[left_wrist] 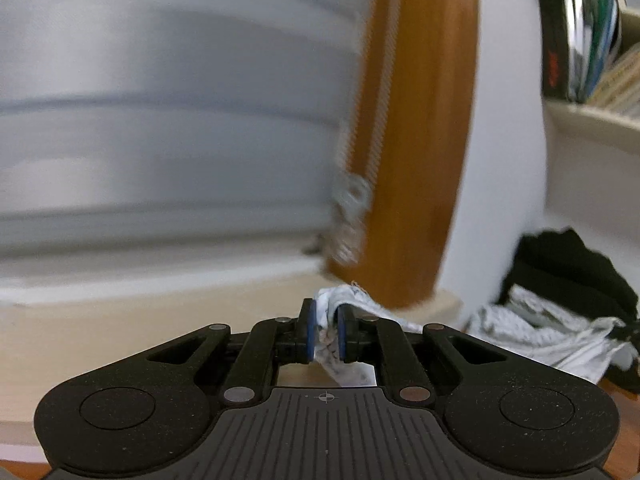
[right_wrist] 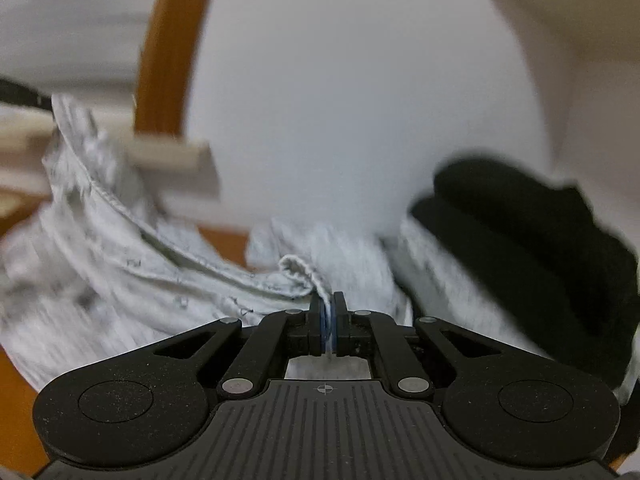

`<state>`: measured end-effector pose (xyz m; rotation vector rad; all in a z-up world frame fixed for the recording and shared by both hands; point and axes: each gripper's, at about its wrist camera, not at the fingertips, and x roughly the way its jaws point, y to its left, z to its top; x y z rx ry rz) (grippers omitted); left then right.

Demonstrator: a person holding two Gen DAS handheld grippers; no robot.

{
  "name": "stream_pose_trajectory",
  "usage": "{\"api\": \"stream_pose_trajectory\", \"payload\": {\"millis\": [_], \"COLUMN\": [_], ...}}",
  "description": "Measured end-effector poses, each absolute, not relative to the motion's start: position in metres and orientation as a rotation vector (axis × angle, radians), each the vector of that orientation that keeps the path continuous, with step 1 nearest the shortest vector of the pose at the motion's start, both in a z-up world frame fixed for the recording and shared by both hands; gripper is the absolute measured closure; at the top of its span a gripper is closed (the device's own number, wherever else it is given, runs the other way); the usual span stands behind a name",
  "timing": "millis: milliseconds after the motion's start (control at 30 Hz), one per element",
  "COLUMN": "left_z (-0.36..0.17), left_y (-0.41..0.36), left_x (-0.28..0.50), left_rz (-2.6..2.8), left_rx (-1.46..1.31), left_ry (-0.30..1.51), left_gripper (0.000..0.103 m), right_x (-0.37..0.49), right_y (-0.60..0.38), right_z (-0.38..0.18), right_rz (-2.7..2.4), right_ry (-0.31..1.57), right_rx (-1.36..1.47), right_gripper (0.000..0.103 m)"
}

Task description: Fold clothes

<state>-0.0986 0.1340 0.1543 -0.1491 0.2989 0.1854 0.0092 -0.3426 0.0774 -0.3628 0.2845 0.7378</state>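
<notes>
A light grey speckled garment (right_wrist: 120, 272) is bunched and lifted off the wooden table. My right gripper (right_wrist: 329, 320) is shut on its stitched hem, a thin fold of cloth pinched between the blue pads. In the left wrist view, my left gripper (left_wrist: 326, 320) is shut on another bunched corner of the same garment (left_wrist: 332, 300), which trails off to the right toward the rest of the cloth (left_wrist: 540, 332). The left gripper itself shows at the far left of the right wrist view as a dark bar (right_wrist: 20, 96) at the cloth's raised end.
A black garment (right_wrist: 540, 248) lies in a heap at the right, also seen as a black pile (left_wrist: 572, 268). An orange-brown wooden post (left_wrist: 412, 140) stands against the white wall. A shelf with books (left_wrist: 592, 40) is at upper right. Blurred window blinds (left_wrist: 160, 120) fill the left.
</notes>
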Motion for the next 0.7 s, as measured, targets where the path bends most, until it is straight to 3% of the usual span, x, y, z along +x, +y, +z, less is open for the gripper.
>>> {"api": "stream_pose_trajectory", "payload": {"millis": [267,533,600,700], "left_z": [0.194,0.163,0.147,0.121], "left_y": [0.216,0.269,0.266,0.254], "left_x": [-0.209,-0.289,-0.292,-0.281], "left_rz": [0.418,0.432,0.409,0.363], "left_rx": [-0.17,-0.2,-0.187,-0.182], "left_ry": [0.186,0.314,0.349,0.416], "left_gripper": [0.103,0.103,0.101,0.084], "right_x": [-0.037,-0.098,-0.097,-0.098], "right_y": [-0.29,-0.21,-0.196,-0.188], "right_z": [0.147,0.163,0.161,0.155], "right_rz": [0.873,1.014,1.016,0.997], "right_ry": [0.205,0.143,0.156,0.157], "right_rx": [-0.396,-0.519,-0.528,-0.54], "right_gripper": [0.098,0.098,0.098,0.098]}}
